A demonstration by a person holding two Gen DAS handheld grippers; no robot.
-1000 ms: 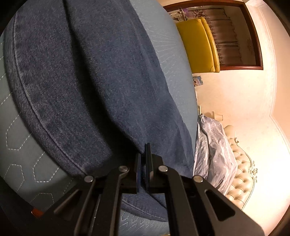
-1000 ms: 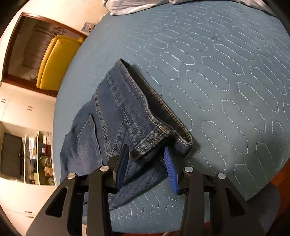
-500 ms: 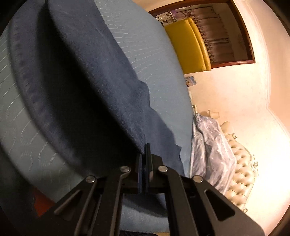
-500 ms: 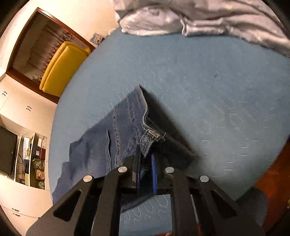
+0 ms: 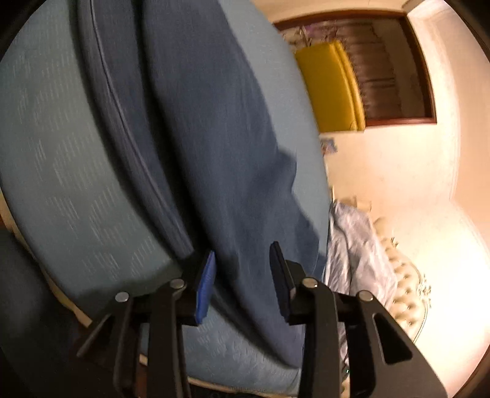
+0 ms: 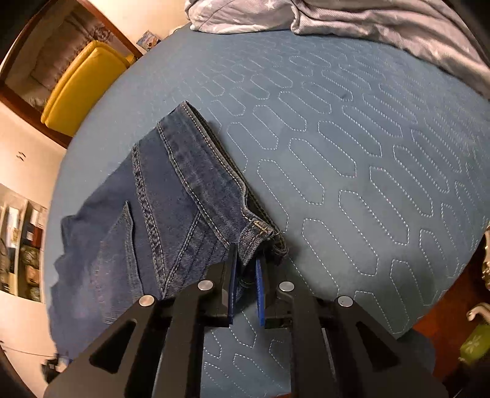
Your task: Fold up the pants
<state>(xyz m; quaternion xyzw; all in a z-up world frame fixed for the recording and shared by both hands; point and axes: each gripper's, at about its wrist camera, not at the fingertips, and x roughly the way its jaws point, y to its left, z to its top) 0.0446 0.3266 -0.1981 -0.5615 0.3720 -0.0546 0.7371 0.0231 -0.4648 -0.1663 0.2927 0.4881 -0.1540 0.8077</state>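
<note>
Dark blue jeans point(image 6: 171, 199) lie partly folded on the teal quilted bed cover point(image 6: 352, 153). My right gripper point(image 6: 246, 264) is shut on the corner of the waistband point(image 6: 257, 232), with denim pinched between its blue pads. In the left wrist view a jeans leg point(image 5: 214, 137) runs away across the bed cover point(image 5: 61, 153). The jaws of my left gripper point(image 5: 243, 269) are opening. The leg fabric lies loose between and beyond the pads, and neither pad presses on it.
A crumpled grey blanket point(image 6: 337, 18) covers the far end of the bed, beside a tufted headboard point(image 5: 407, 294). A yellow chair point(image 6: 79, 85) stands past the bed by a dark doorway. Shelves point(image 6: 21, 245) line the left wall. The bed's near edge drops to a wooden floor point(image 6: 453, 306).
My left gripper, shut on the jeans leg before, now has its jaws apart and the leg lies slack. My right gripper closed on the waistband corner and has tilted further down over the bed.
</note>
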